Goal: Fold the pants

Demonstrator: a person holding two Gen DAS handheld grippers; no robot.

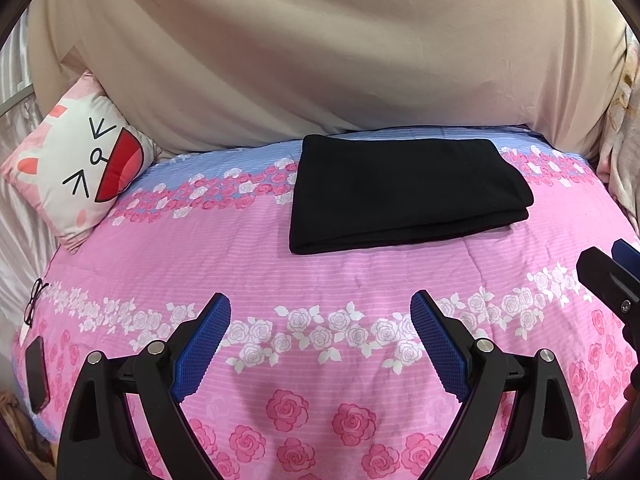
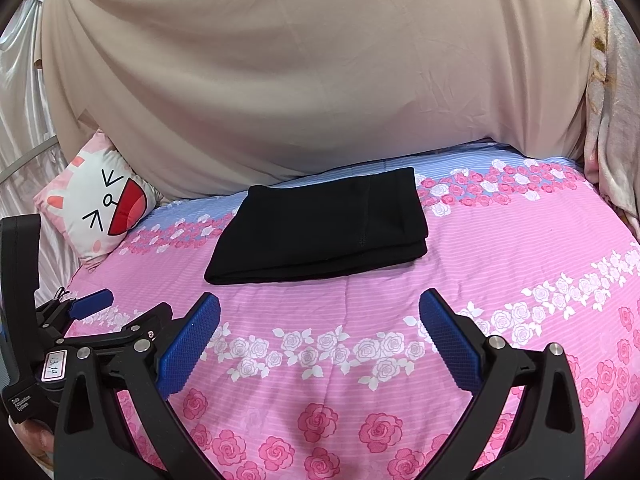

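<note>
Beyond both grippers, the black pants [image 1: 404, 196] lie folded on the pink bedspread [image 1: 320, 280], long axis left-right. Left gripper [image 1: 320, 344] and right gripper [image 2: 320, 340] hang spread wide, empty, apart from the cloth; neither looks clearly nearer.

Black pants [image 1: 404, 194] folded into compact flat rectangle, lying on bed.

Both tools look alike. The left gripper [image 1: 320, 344] has thick black plastic arms with round shiny silver screws, and its two fingers [image 1: 202, 344] wear bumpy blue pads. The right gripper [image 2: 320, 344] is built the same. A small white sticker [image 2: 53, 368] with numbers sits on one black body.
</note>
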